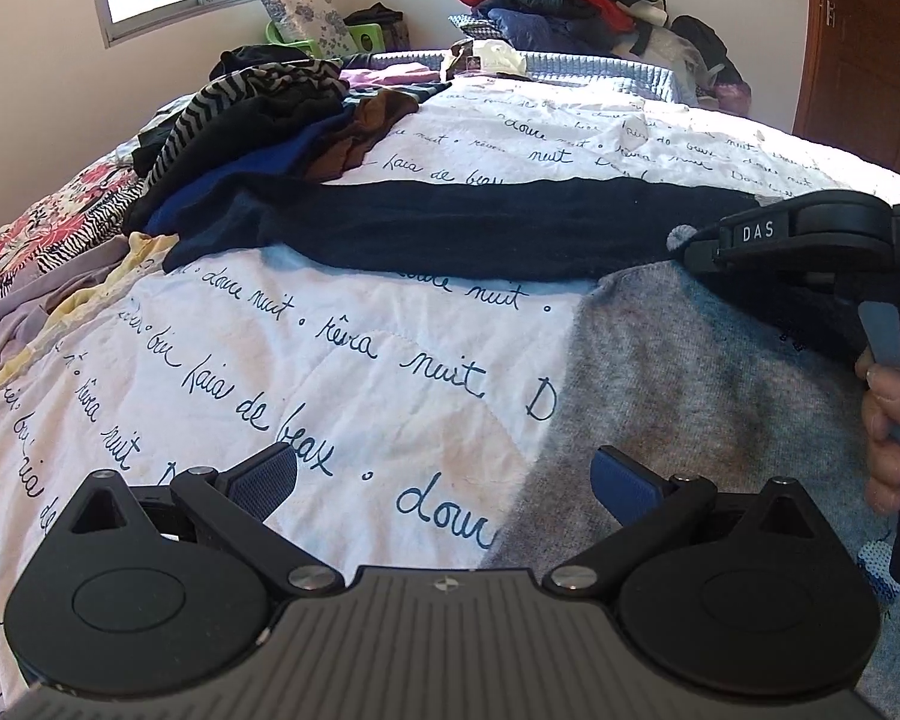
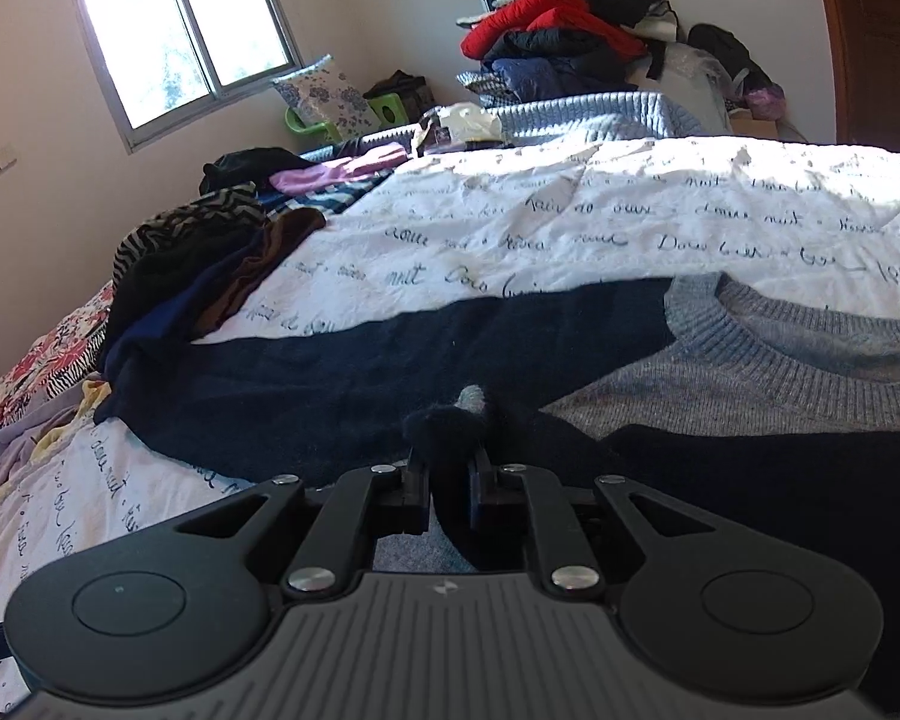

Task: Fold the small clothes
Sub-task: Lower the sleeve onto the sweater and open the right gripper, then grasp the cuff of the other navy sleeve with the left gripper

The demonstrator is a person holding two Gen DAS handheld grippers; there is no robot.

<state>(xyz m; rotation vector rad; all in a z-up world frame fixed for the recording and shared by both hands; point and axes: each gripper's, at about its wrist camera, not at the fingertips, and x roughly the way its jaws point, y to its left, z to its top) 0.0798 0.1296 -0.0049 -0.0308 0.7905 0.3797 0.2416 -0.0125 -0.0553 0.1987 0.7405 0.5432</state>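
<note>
The right tongs (image 2: 450, 480) pinch a navy sleeve cuff (image 2: 450, 426) of the grey sweater (image 2: 750, 396) on the bed (image 1: 270, 360) — left tongs (image 1: 444, 480) spread, empty, just beside its edge.

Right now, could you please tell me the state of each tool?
Left tool: open, nothing between its fingers.
Right tool: nearly closed, with a fold of the grey and navy sweater between its fingers.

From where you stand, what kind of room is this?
Most likely a bedroom: a bed under a white quilt with handwritten script, a floral pillow by the window, and piled clothes.
</note>
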